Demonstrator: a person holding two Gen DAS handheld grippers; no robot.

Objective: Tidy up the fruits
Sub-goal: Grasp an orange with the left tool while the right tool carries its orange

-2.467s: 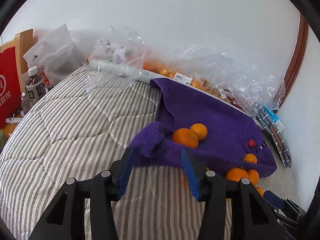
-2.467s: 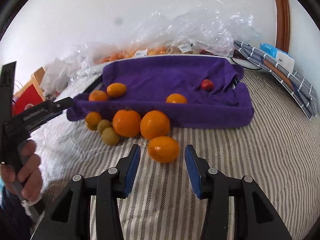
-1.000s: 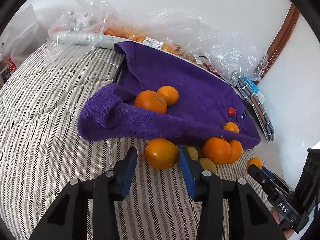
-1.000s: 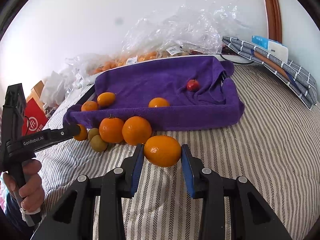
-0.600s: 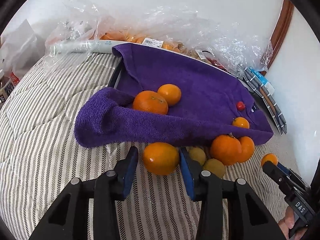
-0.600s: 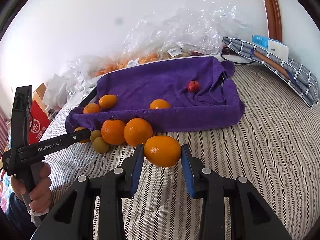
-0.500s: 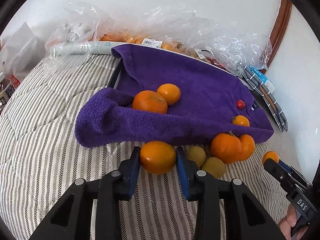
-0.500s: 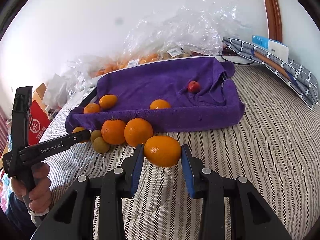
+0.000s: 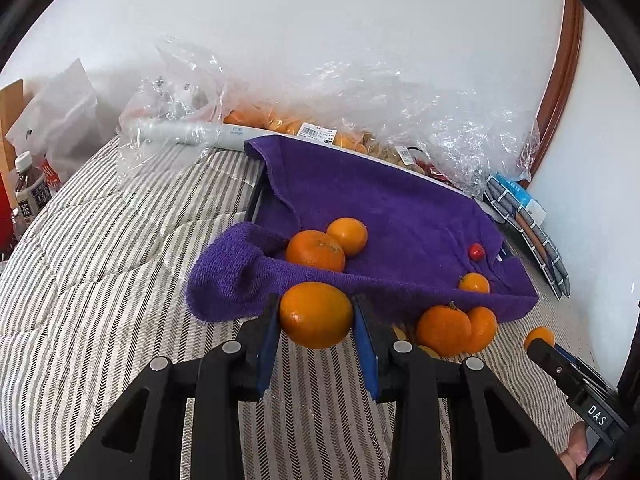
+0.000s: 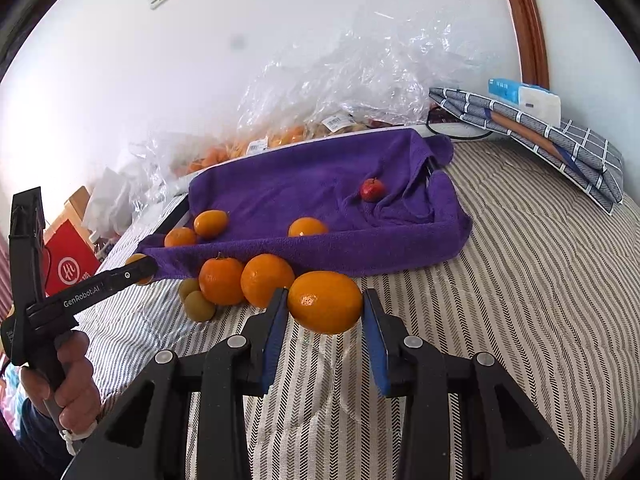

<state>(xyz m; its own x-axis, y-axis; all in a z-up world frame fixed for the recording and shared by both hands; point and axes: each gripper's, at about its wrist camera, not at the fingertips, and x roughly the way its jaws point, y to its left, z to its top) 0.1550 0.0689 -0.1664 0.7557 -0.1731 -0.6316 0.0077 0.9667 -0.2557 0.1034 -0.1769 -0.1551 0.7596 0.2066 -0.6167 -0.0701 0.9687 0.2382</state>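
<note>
We risk a round orange (image 9: 315,315) slipping from the blue pads if the squeeze slackens. The left gripper (image 9: 316,328), jaws just closed, clasps it at twelve o'clock, before the purple towel (image 9: 400,216); the right gripper (image 10: 325,320) clasps another orange (image 10: 325,301) likewise.

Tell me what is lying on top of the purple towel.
On the purple towel lie three orange citrus fruits and one small red fruit. The towel's raised front fold hides their undersides and whatever it is draped over.
</note>
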